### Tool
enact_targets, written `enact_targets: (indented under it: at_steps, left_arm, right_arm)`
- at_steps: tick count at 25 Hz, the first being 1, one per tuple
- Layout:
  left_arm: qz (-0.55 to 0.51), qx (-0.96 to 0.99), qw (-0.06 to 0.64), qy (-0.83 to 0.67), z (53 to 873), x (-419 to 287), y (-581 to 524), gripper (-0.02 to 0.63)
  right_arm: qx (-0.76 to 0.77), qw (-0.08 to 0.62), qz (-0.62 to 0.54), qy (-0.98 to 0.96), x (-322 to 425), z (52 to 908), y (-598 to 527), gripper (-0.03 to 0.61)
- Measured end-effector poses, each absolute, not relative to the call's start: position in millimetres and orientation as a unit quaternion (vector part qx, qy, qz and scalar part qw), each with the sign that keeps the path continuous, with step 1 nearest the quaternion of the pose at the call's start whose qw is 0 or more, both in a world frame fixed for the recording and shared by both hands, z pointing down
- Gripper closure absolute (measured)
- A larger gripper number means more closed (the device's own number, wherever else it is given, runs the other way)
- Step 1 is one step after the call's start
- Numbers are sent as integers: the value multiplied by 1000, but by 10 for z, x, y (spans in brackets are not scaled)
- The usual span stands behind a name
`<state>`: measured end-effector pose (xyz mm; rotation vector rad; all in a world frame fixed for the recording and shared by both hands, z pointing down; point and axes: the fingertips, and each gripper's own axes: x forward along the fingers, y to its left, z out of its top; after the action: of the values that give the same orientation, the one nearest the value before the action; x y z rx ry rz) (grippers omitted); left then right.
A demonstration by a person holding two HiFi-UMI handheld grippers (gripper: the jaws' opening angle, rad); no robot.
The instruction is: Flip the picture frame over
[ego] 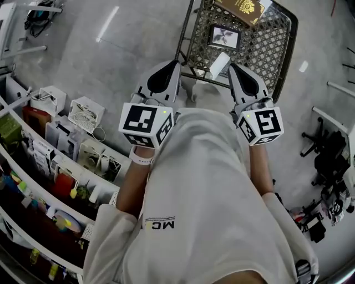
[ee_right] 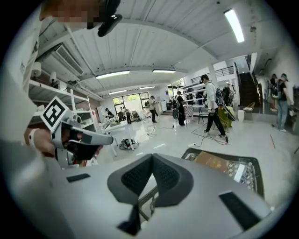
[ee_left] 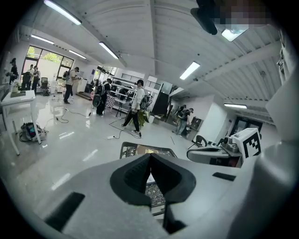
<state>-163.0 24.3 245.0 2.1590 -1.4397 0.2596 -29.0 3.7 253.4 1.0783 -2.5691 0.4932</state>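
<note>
Frame (ego: 224,37) ahead, apart from both jaws

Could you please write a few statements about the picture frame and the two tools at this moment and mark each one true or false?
1. The picture frame lies picture side up on the metal lattice table. True.
2. The right tool is clamped on the picture frame. False: its jaws are together with nothing between them, and it is short of the frame.
3. The left tool has its jaws wide apart. False: they meet at the tips and hold nothing.
4. A brown book-like item lies on the table beyond the frame. True.
5. The frame lies on the floor beside the table. False: it is on the tabletop.
</note>
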Motion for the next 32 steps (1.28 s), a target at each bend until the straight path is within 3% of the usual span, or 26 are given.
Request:
enact_targets:
  at_steps: [18,32]
  left_arm:
    - [128,782,273,-545,2782,-1090,-20,592]
    - [139,758,305,-559,3238,-984,-193,594]
  right_arm:
    - [266,184,109,-940,-155,2792,-215,558]
    - [229,216,126,-941,-121,3290,-473,557]
